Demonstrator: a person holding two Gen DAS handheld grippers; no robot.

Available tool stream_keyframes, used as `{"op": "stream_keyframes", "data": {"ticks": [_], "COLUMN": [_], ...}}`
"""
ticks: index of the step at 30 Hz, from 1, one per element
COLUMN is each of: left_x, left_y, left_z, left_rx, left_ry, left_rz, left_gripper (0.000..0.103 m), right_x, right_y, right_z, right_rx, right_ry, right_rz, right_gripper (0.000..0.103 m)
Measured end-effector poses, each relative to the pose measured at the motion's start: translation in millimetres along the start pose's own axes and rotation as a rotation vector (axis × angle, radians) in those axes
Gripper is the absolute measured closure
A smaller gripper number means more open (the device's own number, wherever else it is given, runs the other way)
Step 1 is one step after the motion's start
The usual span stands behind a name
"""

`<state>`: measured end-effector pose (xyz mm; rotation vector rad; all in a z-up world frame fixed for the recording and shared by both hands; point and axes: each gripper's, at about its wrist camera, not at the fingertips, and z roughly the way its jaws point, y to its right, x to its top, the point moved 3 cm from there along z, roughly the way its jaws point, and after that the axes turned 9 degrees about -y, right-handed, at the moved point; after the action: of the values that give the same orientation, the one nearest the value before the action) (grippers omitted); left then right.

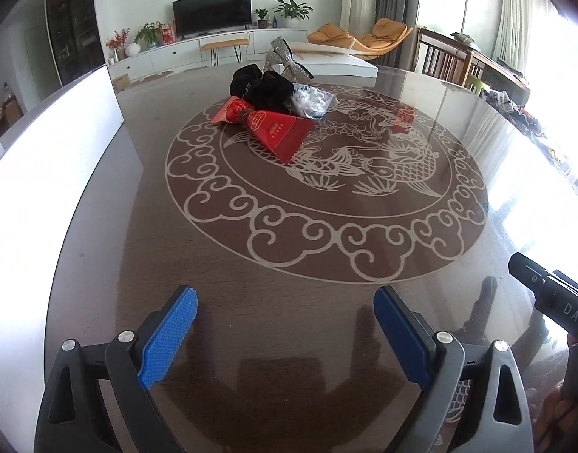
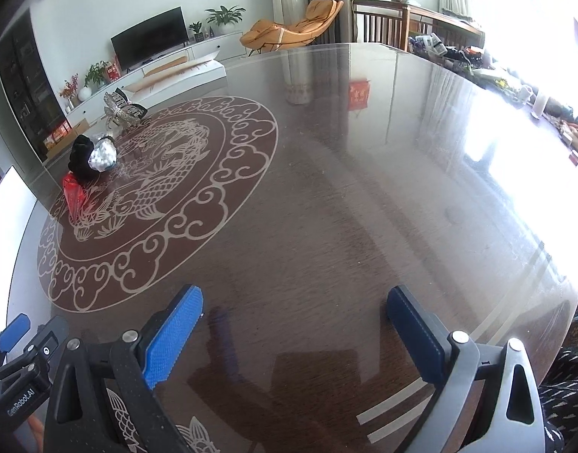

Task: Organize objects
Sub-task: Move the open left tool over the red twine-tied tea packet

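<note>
Table glass top, round fish motif. Pile at its far side, well apart from both tools: red pouch, black cloth, bead bag, silver bow. Left gripper: jaws wide, empty, pile at 12 o'clock. Right gripper: jaws wide, empty, pile at 10 o'clock.

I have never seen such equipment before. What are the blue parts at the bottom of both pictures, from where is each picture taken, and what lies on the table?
Each picture comes from a camera mounted on a hand-held tool; a person carries one in each hand. The blue parts are the tool's two gripping pads. One view looks along the left tool, the other along the right tool. Both stand open and hold nothing. Below is a glossy dark table with a pale fish pattern. On its far side lies a small pile: a red packet, something black, a bag of white pieces and a glittery silver bow.
</note>
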<state>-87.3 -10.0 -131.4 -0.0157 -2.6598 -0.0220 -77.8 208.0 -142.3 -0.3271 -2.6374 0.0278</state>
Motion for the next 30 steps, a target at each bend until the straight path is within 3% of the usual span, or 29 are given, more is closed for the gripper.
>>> {"op": "stream_keyframes", "data": {"ticks": [8, 11, 30], "left_x": [1.4, 1.7, 1.7], "left_y": [1.1, 1.9, 1.7], "left_z": [6.1, 7.7, 7.7], "left_rx": [0.015, 0.017, 0.015], "left_ry": [-0.007, -0.016, -0.017], "left_rz": [0.009, 0.014, 0.009], "left_gripper": [0.007, 0.0, 0.0], "right_x": [-1.6, -2.6, -4.3], "right_y": [-5.9, -8.0, -12.5], "right_z": [2.6, 3.6, 4.7], "right_rx": [-0.021, -0.037, -0.065], "right_ry": [-0.013, -0.02, -0.024], "right_rz": [-0.027, -0.042, -0.065], "right_gripper": [0.0, 0.0, 0.0]}}
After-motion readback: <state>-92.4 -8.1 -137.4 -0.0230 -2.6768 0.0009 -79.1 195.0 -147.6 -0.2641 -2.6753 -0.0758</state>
